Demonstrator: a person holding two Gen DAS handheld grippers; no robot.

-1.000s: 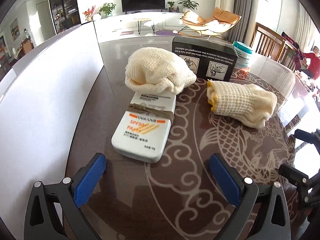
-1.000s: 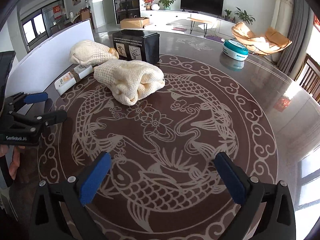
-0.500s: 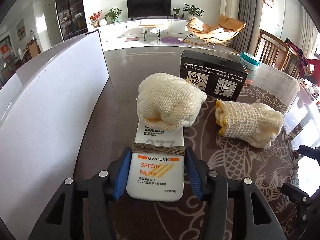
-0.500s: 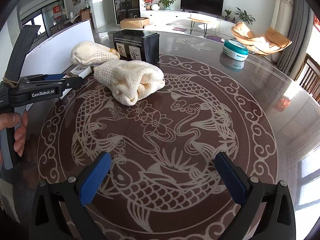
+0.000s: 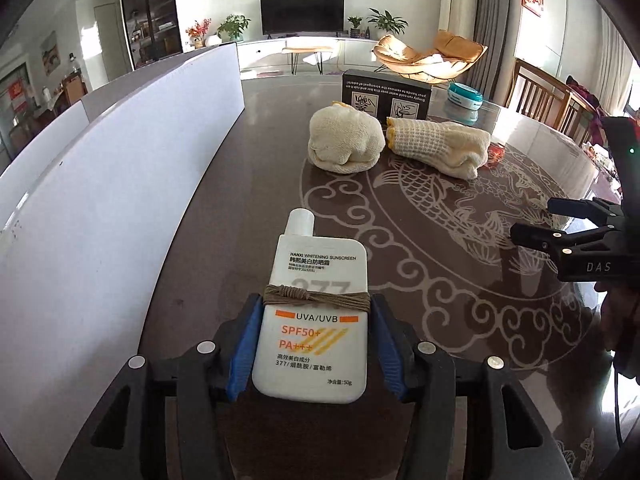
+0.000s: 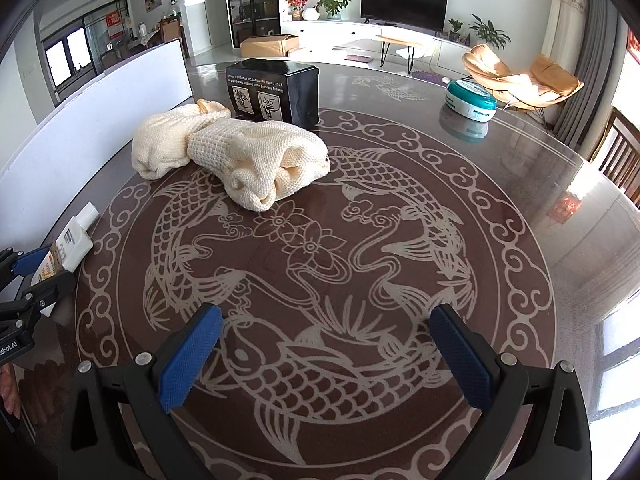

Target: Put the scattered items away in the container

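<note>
Clamping the sunscreen tube (image 5: 316, 320) by its sides, the left gripper (image 5: 314, 344) holds it just above the table (image 5: 224, 200), near the white container wall (image 5: 100, 184). The right gripper (image 6: 328, 356) hangs empty with jaws apart. Nothing appears stowed yet; two knit gloves (image 6: 256, 156) and the black box (image 6: 276, 90) remain out.

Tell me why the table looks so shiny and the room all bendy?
Right wrist view: window light glares off the glossy table at the right edge. Left wrist view: the fisheye lens curves the white board; the sunscreen bottle stays sharp and readable.
</note>
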